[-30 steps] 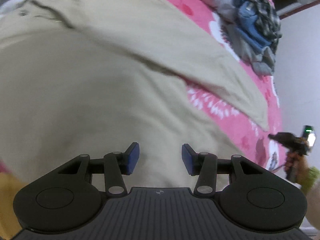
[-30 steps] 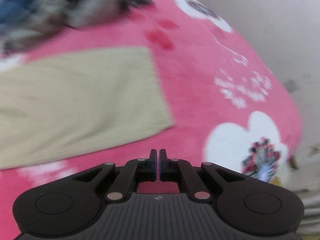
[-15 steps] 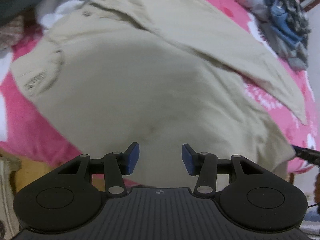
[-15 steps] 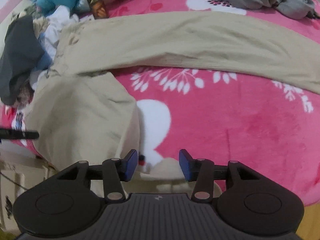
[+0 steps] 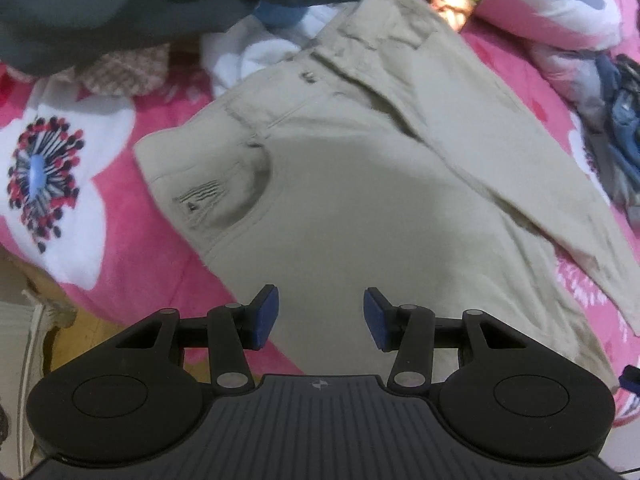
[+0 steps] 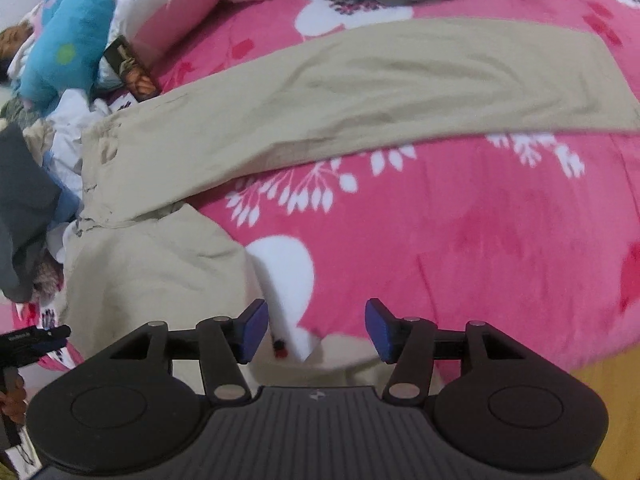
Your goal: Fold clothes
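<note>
- The beige trousers [image 5: 360, 184] are being shown spread over the pink flowered blanket [image 6: 460, 240] of the bed, waistband toward the pile of dark and white clothes [image 5: 168, 16] at the head end.
- One trouser leg [image 6: 400, 92] is lying stretched across the middle of the bed, while the other leg [image 6: 152, 280] is hanging over the near edge.
- The left gripper [image 5: 320, 312] is being held over the seat of the trousers with its blue pads [image 5: 266, 316] standing apart and nothing between them; compared with a second ago, the waistband and hip pocket [image 5: 208, 200] are now being brought into its view.
- The right gripper [image 6: 312, 330] is being opened at this moment, having been fully together a second ago; nothing is lying between its pads, only blanket and the draped cloth below at the near edge.
- The right view has been swung from the hem end of the leg near the far corner to the bed's near edge.
- This is being read as a release and a repositioning: neither gripper is holding cloth, and a fresh hold, probably on the hanging leg, is being prepared.
- No fold is yet being seen, so the task is being judged as early.
</note>
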Available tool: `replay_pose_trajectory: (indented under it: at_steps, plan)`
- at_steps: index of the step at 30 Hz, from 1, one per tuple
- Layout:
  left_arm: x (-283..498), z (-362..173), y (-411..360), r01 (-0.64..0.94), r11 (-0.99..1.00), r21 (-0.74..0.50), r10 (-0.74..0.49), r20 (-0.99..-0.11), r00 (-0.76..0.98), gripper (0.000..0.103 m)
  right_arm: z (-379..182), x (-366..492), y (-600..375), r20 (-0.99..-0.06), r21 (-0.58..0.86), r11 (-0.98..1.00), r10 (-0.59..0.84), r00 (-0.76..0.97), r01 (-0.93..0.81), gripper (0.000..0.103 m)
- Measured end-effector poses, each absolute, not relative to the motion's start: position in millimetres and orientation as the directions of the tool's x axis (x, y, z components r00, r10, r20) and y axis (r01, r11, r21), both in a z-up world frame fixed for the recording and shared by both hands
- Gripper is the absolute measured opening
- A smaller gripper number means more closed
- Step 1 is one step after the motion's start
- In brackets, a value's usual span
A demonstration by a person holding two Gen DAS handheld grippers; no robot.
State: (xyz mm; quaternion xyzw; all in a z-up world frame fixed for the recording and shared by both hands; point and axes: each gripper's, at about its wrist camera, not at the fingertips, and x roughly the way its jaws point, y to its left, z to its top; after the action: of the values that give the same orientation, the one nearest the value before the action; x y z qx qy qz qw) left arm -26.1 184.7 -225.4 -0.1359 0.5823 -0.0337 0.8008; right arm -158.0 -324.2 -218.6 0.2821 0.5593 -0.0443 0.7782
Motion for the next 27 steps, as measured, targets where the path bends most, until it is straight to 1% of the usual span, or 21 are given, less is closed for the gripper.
replay_pose_trajectory:
  at_steps: [3,5,8,12,14,18,20,21,23,25,27]
  plan:
    - [-24,-219,161,-0.011,0.952,-0.304,-0.285,-0.904,0.320,0.047,-222,-177,-332,-0.896,0.418,0.749,0.248,0.367,0.515,0.058]
    - [-22,-216,136,0.080,0.937,-0.340,-0.348,-0.887,0.305,0.047,-229,-198,-344,-0.897,0.434,0.632,0.239,0.372,0.642,0.058]
    - [-22,-214,90,0.237,0.900,-0.367,-0.424,-0.865,0.270,0.047,-244,-229,-360,-0.904,0.428,0.443,0.217,0.369,0.788,0.059]
    - [-23,-212,24,0.478,0.803,-0.356,-0.502,-0.837,0.220,0.047,-266,-262,-374,-0.900,0.420,0.204,0.219,0.377,0.885,0.061]
    - [-25,-210,-6,0.588,0.739,-0.329,-0.527,-0.826,0.201,0.047,-277,-276,-377,-0.890,0.422,0.093,0.229,0.393,0.902,0.064]
    - [-35,-208,-53,0.753,0.598,-0.275,-0.569,-0.808,0.157,0.047,-290,-302,-380,-0.882,0.417,-0.051,0.218,0.418,0.907,0.064]
    - [-43,-206,-76,0.837,0.502,-0.219,-0.582,-0.801,0.140,0.047,-297,-318,-382,-0.868,0.426,-0.141,0.215,0.448,0.893,0.065]
    - [-49,-205,-87,0.876,0.445,-0.185,-0.589,-0.797,0.130,0.047,-302,-328,-382,-0.850,0.435,-0.230,0.213,0.481,0.871,0.065]
    - [-60,-205,-105,0.936,0.325,-0.135,-0.603,-0.792,0.095,0.051,-313,-347,-383,-0.819,0.437,-0.394,0.198,0.539,0.809,0.066]
    - [-71,-206,-121,0.971,0.213,-0.110,-0.615,-0.788,0.045,0.055,-323,-358,-384,-0.817,0.412,-0.475,0.185,0.545,0.778,0.066]
    - [-76,-210,-133,0.981,0.152,-0.119,-0.618,-0.786,0.001,0.057,-333,-367,-385,-0.822,0.385,-0.530,0.175,0.542,0.755,0.066]
